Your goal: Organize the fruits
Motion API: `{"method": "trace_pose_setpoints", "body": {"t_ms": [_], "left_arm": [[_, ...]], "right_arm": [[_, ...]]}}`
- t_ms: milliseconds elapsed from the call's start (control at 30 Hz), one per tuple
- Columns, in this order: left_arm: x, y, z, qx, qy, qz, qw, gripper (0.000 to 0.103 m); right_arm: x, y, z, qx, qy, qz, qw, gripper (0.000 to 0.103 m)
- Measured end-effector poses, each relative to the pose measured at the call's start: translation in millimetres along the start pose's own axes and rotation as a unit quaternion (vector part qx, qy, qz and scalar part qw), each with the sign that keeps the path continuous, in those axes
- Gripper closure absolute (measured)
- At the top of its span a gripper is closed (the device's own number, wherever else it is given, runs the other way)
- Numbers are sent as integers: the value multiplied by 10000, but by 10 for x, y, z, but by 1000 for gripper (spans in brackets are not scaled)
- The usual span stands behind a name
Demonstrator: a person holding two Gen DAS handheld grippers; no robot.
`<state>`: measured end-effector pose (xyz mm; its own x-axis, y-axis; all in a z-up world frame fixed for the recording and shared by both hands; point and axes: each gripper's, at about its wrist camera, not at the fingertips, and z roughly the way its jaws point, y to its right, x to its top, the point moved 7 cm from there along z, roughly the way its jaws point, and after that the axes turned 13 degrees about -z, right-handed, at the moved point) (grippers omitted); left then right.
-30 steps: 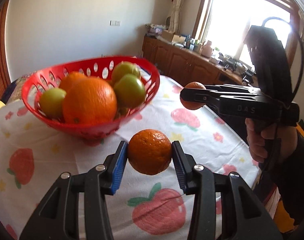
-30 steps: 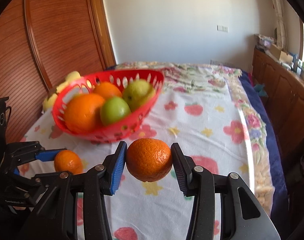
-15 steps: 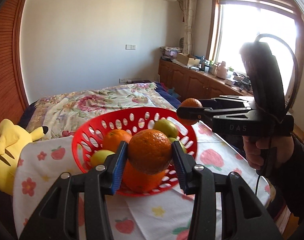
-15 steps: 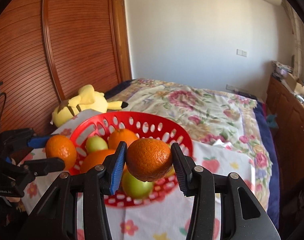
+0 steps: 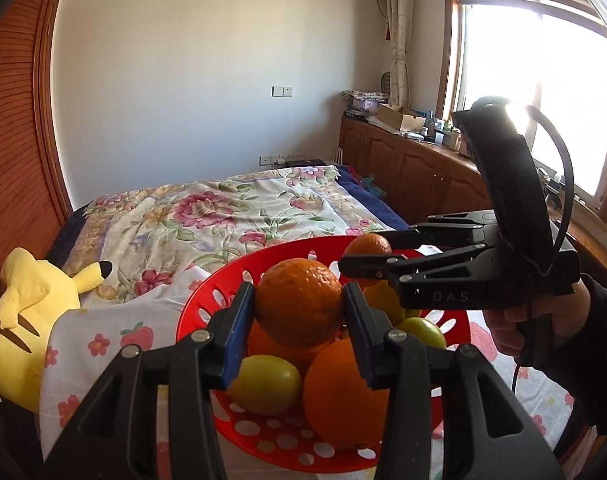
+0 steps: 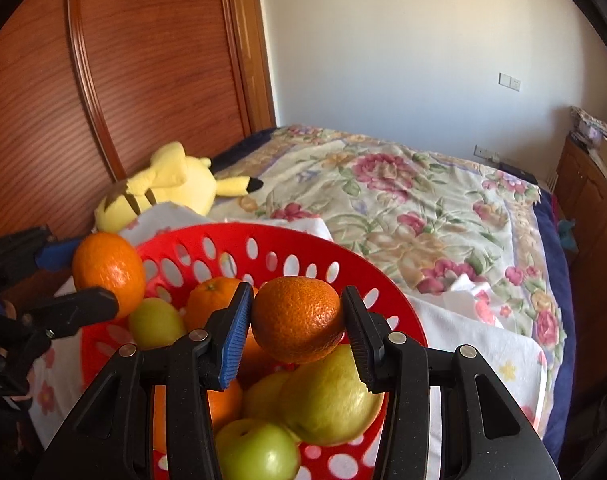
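Note:
A red perforated basket (image 5: 207,292) (image 6: 287,240) holds several oranges and green fruits. My left gripper (image 5: 299,308) is shut on an orange (image 5: 299,300) and holds it above the basket's near side; this orange also shows at the left in the right wrist view (image 6: 109,268). My right gripper (image 6: 297,320) is shut on another orange (image 6: 297,318) above the basket; in the left wrist view this gripper (image 5: 367,254) comes in from the right over the basket's far side.
The basket stands on a white strawberry-print cloth (image 5: 115,336) on a bed with a floral quilt (image 6: 403,200). A yellow plush toy (image 5: 27,308) (image 6: 163,188) lies to the left by the wooden headboard (image 6: 103,80). Wooden cabinets (image 5: 415,172) line the right wall.
Both grippers have risen and moved in over the basket with their oranges. The basket now sits lower and closer in both views.

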<state>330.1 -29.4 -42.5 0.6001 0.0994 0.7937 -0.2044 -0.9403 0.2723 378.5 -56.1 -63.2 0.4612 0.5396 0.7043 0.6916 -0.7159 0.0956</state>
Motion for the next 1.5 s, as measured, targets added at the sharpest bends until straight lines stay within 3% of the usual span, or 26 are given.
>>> {"method": "trace_pose_setpoints", "body": {"t_ms": [400, 467, 867, 1500], "left_arm": [[-13, -3, 182, 56, -130, 20, 9999, 60], [-17, -1, 206, 65, -153, 51, 9998, 60], [-92, 143, 367, 162, -420, 179, 9988, 59], [-153, 305, 537, 306, -515, 181, 9980, 52]], "right_arm": [[-72, -10, 86, -53, -34, -12, 10000, 55], [-58, 0, 54, -110, 48, 19, 9999, 50], [-99, 69, -217, -307, 317, 17, 9990, 49], [-376, 164, -531, -470, 290, 271, 9981, 45]]}}
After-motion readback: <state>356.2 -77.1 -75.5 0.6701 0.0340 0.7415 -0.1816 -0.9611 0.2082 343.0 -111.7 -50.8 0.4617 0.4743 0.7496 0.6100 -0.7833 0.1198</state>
